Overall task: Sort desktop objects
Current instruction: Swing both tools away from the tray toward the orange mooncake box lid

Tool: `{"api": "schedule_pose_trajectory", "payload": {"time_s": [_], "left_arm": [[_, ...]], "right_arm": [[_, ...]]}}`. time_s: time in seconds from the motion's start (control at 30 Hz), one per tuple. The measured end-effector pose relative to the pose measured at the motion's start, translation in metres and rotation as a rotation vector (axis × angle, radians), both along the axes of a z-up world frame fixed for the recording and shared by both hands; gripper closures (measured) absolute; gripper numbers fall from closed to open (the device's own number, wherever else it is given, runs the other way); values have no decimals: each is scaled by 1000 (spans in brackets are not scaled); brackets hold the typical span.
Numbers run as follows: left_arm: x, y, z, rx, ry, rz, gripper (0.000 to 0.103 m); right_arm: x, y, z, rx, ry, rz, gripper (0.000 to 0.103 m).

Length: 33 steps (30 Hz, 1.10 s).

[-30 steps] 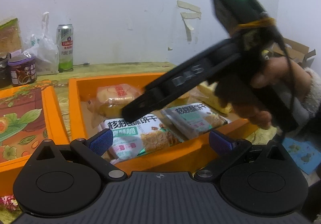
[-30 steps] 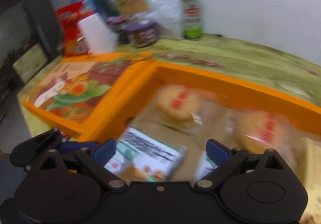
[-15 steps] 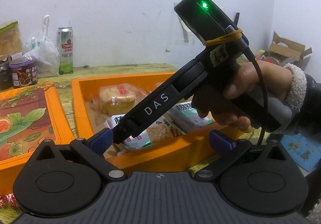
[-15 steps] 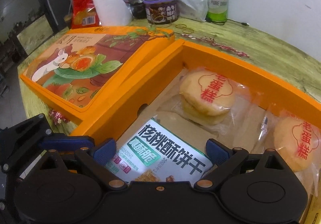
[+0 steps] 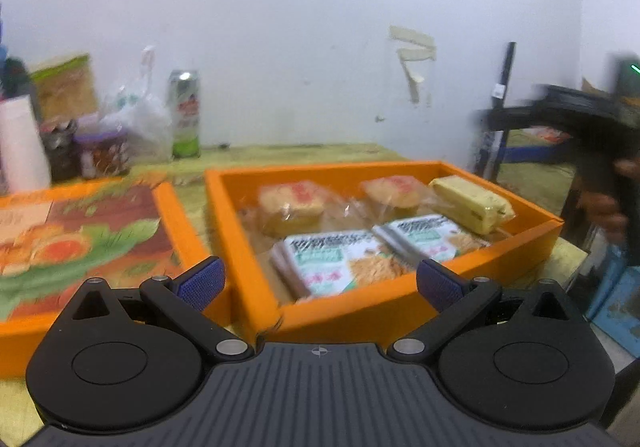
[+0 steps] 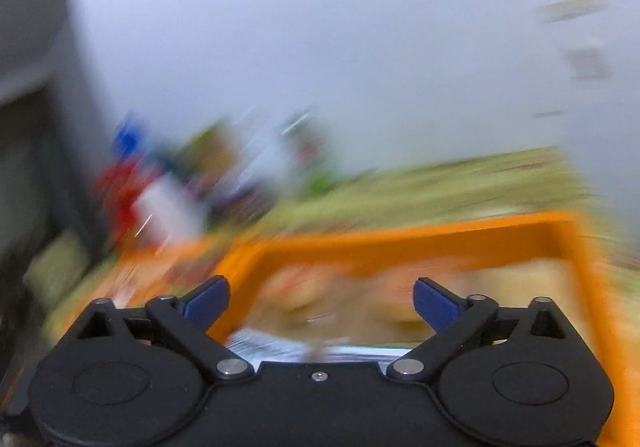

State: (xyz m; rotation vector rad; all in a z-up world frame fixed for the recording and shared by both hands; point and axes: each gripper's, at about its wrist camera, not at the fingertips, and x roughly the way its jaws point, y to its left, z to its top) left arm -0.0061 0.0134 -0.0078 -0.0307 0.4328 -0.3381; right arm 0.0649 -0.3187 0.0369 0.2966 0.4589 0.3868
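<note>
The left hand-held gripper (image 5: 319, 279) hovers with its blue pads spread wide and nothing between them, just in front of the near wall of an open orange box (image 5: 384, 311) that sits on the desk (image 5: 304, 153). Inside the box lie two round cakes in clear wrappers (image 5: 294, 203) along the far side, a yellow wrapped bar (image 5: 472, 203) toward the right corner, and two flat biscuit packets (image 5: 340, 267) side by side nearer the camera. The box's illustrated lid (image 5: 80, 239) rests just to the left. A beer can (image 5: 185, 115), a plastic bag (image 5: 136, 119) and a small jar (image 5: 104, 151) stand against the back wall. At the far right edge a person's hand (image 5: 608, 203) grips the right hand-held gripper's dark handle. The right wrist view is heavily smeared, but the right hand-held gripper (image 6: 320, 303) shows its jaws, which have just been opening, apart and empty, seemingly over the same orange box.
</note>
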Motion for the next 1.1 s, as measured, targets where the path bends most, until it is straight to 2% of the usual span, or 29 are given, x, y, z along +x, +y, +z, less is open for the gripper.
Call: {"api": "schedule_pose_trajectory", "payload": {"time_s": [0.13, 0.27, 0.33, 0.43, 0.47, 0.5, 0.6, 0.67, 1.1], "left_arm": [[2, -1, -9, -14, 58, 2, 0], [3, -6, -18, 11, 69, 20, 0], [6, -7, -21, 16, 69, 29, 0], [8, -13, -22, 40, 65, 35, 0], [9, -17, -23, 56, 59, 44, 0], [9, -20, -24, 78, 55, 53, 0], [11, -30, -25, 127, 50, 68, 0], [12, -33, -25, 124, 57, 62, 0], [27, -52, -25, 148, 57, 30, 0]], "right_arm": [[-53, -72, -19, 78, -57, -305, 1], [-73, -105, -51, 140, 0, -434, 2], [-74, -103, -62, 121, 9, -438, 3], [-74, -100, -78, 97, 23, -442, 12], [-72, -100, -81, 101, 28, -435, 20], [-69, -101, -84, 114, 32, -423, 29], [-63, -105, -90, 174, 42, -377, 34], [-62, -107, -93, 197, 36, -358, 39], [-49, -117, -97, 199, 18, -365, 39]]}}
